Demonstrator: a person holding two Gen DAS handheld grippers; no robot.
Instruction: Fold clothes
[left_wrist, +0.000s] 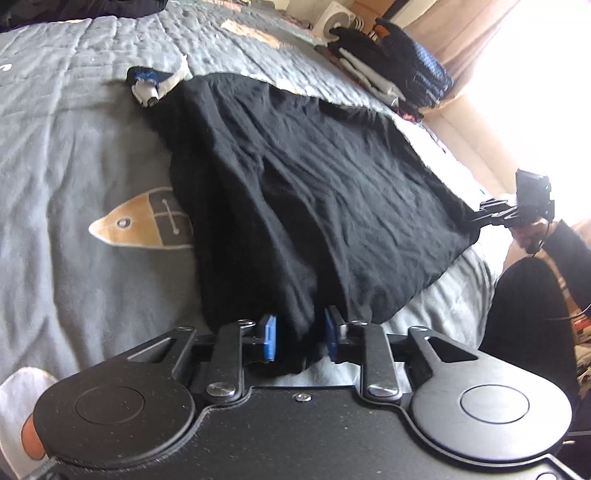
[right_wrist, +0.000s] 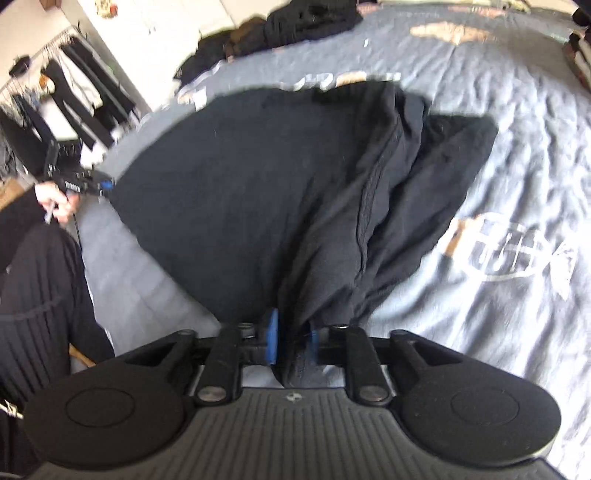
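A black garment (left_wrist: 314, 177) lies spread on the grey bedspread (left_wrist: 74, 147), bunched toward its near edge. My left gripper (left_wrist: 301, 325) has its blue pads (left_wrist: 269, 336) closed on a gathered fold of one near corner. In the right wrist view the same black garment (right_wrist: 258, 184) fans out from my right gripper (right_wrist: 293, 328), whose blue pads (right_wrist: 272, 339) pinch a thick bunch of the other corner. Each gripper shows in the other's view at the cloth's edge: the right gripper (left_wrist: 487, 214) and the left gripper (right_wrist: 105, 184). The cloth rises toward both grips.
A small white and blue bundle (left_wrist: 147, 86) lies at the garment's far corner. Stacked folded clothes (left_wrist: 388, 70) sit at the bed's far right edge. A dark pile of clothes (right_wrist: 295, 22) lies at the far end, beside a clothes rack (right_wrist: 66, 92). A person's dark leg (left_wrist: 528, 314) is close.
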